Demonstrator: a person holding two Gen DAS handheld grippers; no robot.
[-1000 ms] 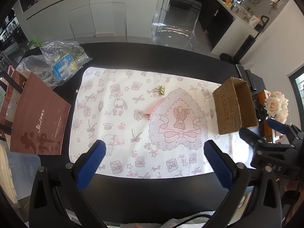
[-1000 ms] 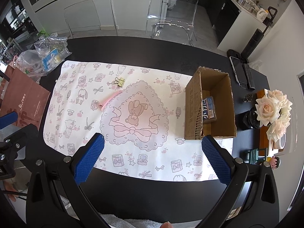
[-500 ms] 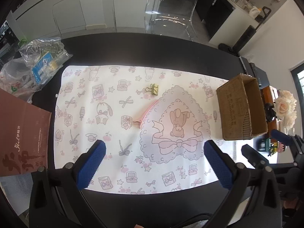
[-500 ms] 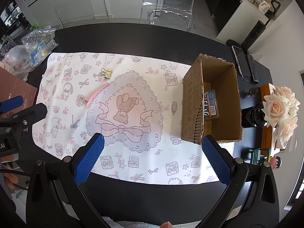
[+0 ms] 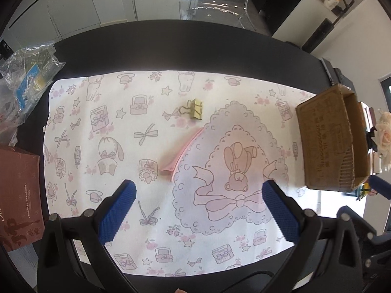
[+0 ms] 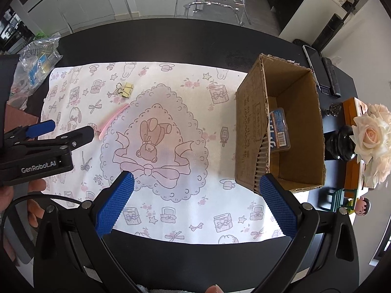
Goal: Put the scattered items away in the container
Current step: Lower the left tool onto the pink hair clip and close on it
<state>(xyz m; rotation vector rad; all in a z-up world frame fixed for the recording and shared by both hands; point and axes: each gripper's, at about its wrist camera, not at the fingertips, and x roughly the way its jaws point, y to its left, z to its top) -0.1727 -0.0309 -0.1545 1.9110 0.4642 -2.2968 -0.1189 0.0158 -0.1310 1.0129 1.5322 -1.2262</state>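
A pink hair clip (image 5: 182, 151) lies on the patterned cloth (image 5: 117, 92), with a gold binder clip (image 5: 194, 109) just beyond it. My left gripper (image 5: 199, 194) is open and empty, hovering just short of the hair clip. An open cardboard box (image 6: 290, 131) stands at the cloth's right end and holds a blue packet (image 6: 278, 129). My right gripper (image 6: 195, 190) is open and empty, near the box's front left corner. In the right wrist view the left gripper (image 6: 67, 128) shows beside the hair clip (image 6: 112, 120) and the binder clip (image 6: 125, 89).
A clear plastic bag (image 5: 29, 78) and a brown paper bag (image 5: 19, 195) lie left of the cloth. Right of the box are roses (image 6: 374, 134), a black vase (image 6: 342, 144), a phone (image 6: 317, 66) and small figurines (image 6: 361, 205). Transparent chairs stand behind the black table (image 6: 171, 41).
My left gripper has moved forward and down toward the hair clip. My right gripper has moved forward toward the box. Both stay open.
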